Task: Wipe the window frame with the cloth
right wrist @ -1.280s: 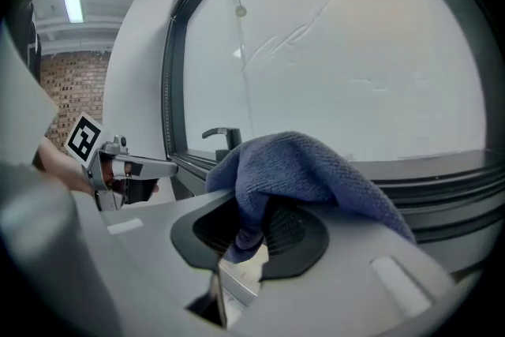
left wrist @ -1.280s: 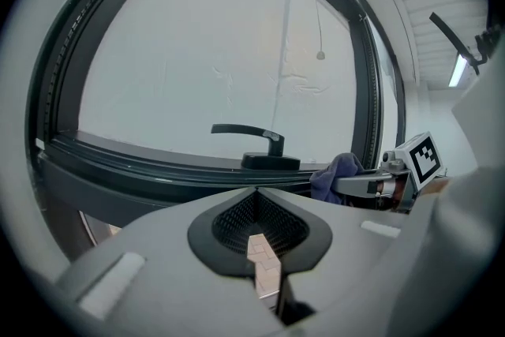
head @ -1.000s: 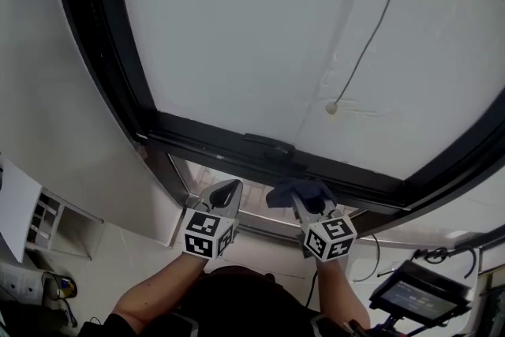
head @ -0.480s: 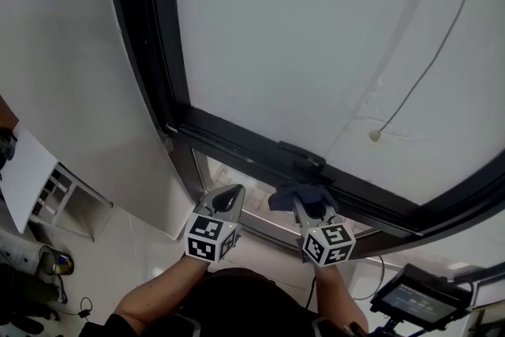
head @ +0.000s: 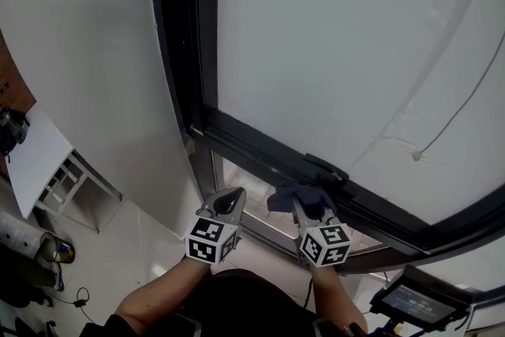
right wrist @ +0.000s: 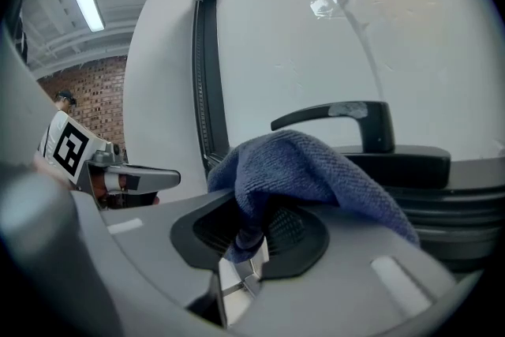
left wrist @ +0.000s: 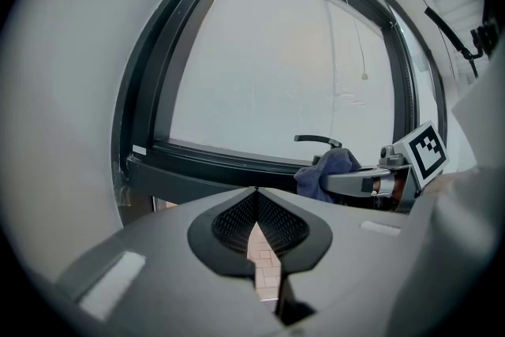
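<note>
The right gripper has its jaws clamped on a blue cloth. A pinched fold hangs down between them and the rest bunches over the top of the jaws. The left gripper has its jaws pressed together with nothing between them. It hangs level with the right one, just to its left and apart from the frame.

Over the last second both grippers have travelled left along the bottom rail of the black window frame. A second ago the cloth sat under the window handle, slightly to its right. Now it sits left of the handle, and the frame's lower-left corner is much nearer. To my eye that is a sideways pass along the lower rail, heading for the corner. The upright on the left would still be left to wipe.

From here I can't say the cloth is actually rubbing the metal. It sits right up at the underside of the rail, but no view shows the contact clearly.

The cloth itself is a soft terry-like weave in dusty blue, loosely wadded, not folded flat. The frame is dark and matt, with stepped ridges along the bottom rail. The white pane above has a thin pull cord hanging across it.
</note>
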`<state>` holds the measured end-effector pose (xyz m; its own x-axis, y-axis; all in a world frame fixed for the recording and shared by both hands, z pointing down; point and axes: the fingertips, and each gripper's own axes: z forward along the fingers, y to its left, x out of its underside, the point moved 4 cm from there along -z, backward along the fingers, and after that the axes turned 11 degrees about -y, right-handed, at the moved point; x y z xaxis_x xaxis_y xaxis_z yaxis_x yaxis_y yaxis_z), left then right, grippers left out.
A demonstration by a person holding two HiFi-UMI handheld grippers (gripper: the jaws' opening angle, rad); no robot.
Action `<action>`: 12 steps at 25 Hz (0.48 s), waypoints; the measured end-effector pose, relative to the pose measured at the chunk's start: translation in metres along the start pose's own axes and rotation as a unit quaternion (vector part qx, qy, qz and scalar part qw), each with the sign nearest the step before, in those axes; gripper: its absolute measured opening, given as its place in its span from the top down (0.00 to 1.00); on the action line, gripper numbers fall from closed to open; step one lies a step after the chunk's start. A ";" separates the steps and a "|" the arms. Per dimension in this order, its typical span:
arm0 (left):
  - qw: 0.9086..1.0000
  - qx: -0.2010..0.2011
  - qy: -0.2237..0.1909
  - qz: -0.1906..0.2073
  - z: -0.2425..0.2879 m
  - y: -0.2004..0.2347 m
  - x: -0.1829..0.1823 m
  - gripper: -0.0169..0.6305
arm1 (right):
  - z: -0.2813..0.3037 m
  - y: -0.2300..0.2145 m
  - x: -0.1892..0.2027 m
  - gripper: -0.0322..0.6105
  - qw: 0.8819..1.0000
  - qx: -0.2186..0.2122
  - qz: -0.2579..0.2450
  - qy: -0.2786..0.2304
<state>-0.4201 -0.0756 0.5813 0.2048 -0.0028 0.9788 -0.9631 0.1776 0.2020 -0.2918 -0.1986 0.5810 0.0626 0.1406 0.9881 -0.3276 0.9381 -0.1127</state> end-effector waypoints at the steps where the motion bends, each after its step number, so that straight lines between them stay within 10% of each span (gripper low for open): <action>1: 1.000 0.000 -0.001 0.001 -0.001 0.003 -0.001 0.98 | 0.005 0.004 0.000 0.85 1.000 -0.003 0.000 0.001; 12: 0.999 -0.039 -0.008 -0.006 -0.015 0.052 -0.006 0.98 | 0.057 0.039 0.003 0.84 0.999 -0.036 -0.008 0.011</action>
<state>-0.4687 -0.0517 0.5858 0.2133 -0.0212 0.9768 -0.9441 0.2528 0.2116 -0.3576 -0.1798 0.5857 0.0881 0.1308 0.9875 -0.2584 0.9604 -0.1041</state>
